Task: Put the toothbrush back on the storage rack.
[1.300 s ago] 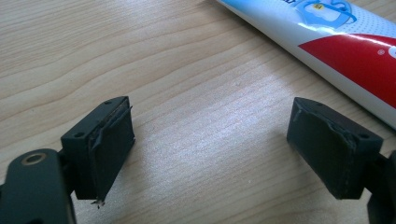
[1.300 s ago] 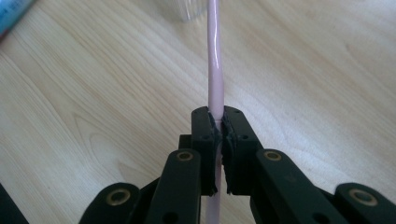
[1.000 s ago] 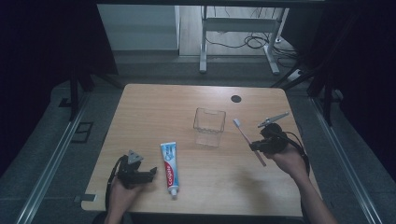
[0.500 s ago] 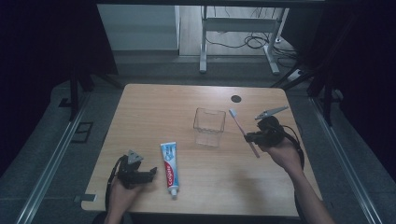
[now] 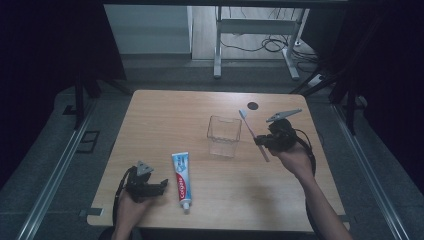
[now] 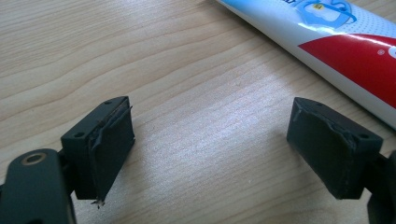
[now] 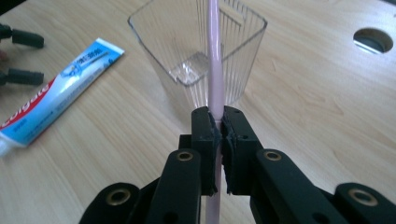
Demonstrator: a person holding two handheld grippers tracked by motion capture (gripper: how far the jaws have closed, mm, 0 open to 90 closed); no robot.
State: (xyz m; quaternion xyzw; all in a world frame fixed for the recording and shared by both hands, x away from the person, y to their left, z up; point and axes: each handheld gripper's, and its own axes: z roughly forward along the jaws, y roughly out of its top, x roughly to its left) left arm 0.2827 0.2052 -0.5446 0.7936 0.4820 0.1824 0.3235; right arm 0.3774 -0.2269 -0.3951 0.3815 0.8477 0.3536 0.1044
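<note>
My right gripper [image 5: 260,141] is shut on a pink toothbrush [image 5: 252,134], held above the table just right of a clear plastic cup [image 5: 223,135]. In the right gripper view the toothbrush handle [image 7: 215,60] rises from between the closed jaws of the right gripper [image 7: 218,122], in front of the cup [image 7: 198,51]. A toothpaste tube [image 5: 182,179] lies flat near the front of the table. My left gripper [image 5: 161,187] rests on the table just left of the tube, open and holding nothing. In the left gripper view its jaws stand wide apart, the left gripper [image 6: 210,144] over bare wood with the tube [image 6: 336,42] at upper right.
The wooden table [image 5: 165,115] has a round cable hole [image 5: 253,105] near its far right edge. A metal desk frame [image 5: 255,45] and cables lie on the floor beyond. Dark curtains flank both sides.
My right gripper has carried the toothbrush left and away from me, closer to the cup. The left gripper and the toothpaste tube have stayed put.
</note>
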